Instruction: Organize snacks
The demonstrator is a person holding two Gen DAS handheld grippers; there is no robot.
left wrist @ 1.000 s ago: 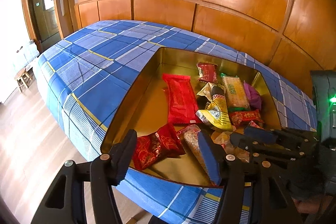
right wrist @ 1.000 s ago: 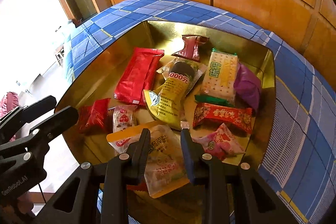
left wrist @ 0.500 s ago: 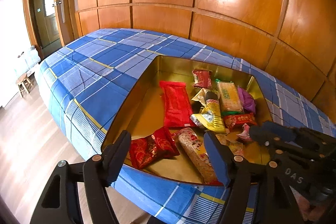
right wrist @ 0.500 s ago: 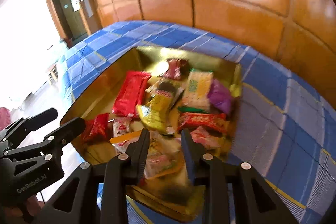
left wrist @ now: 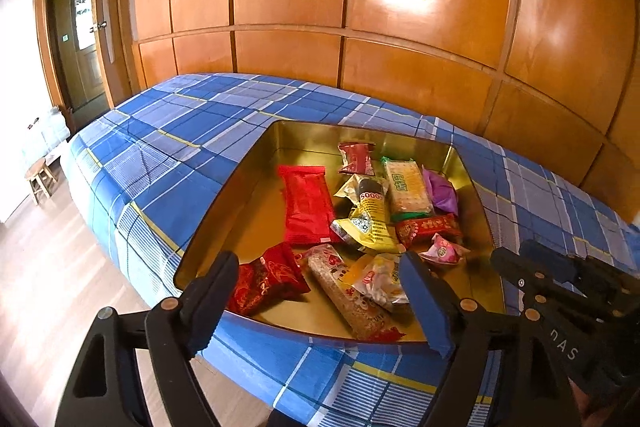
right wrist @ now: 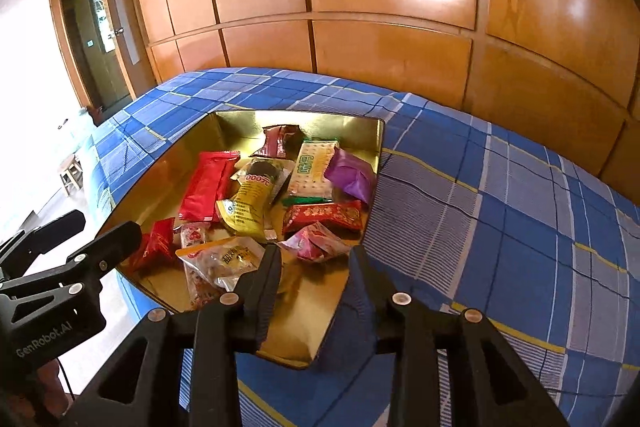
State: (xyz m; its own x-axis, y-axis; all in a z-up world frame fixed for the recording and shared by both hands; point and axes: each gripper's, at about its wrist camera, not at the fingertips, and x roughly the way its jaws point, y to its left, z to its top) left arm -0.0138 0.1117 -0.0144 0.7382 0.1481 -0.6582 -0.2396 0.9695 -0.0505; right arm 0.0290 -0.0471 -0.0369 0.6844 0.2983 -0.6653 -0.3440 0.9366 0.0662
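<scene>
— Over the tin [left wrist: 248,163] on the bed [left wrist: 168,131], our left gripper [left wrist: 320,291] is opening, empty; the right gripper [right wrist: 316,263] stands slightly apart, empty.
— We judge the snacks [right wrist: 256,199] light, crinkly, slippery; we pinch a sealed end.

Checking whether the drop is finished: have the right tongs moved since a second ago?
Yes. The right tongs have pulled back from the gold tray, now empty.

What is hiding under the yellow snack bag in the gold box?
The yellow snack bag lies on a clear-wrapped dark snack, covering its lower part. Anything else beneath stays hidden in the gold box.
</scene>
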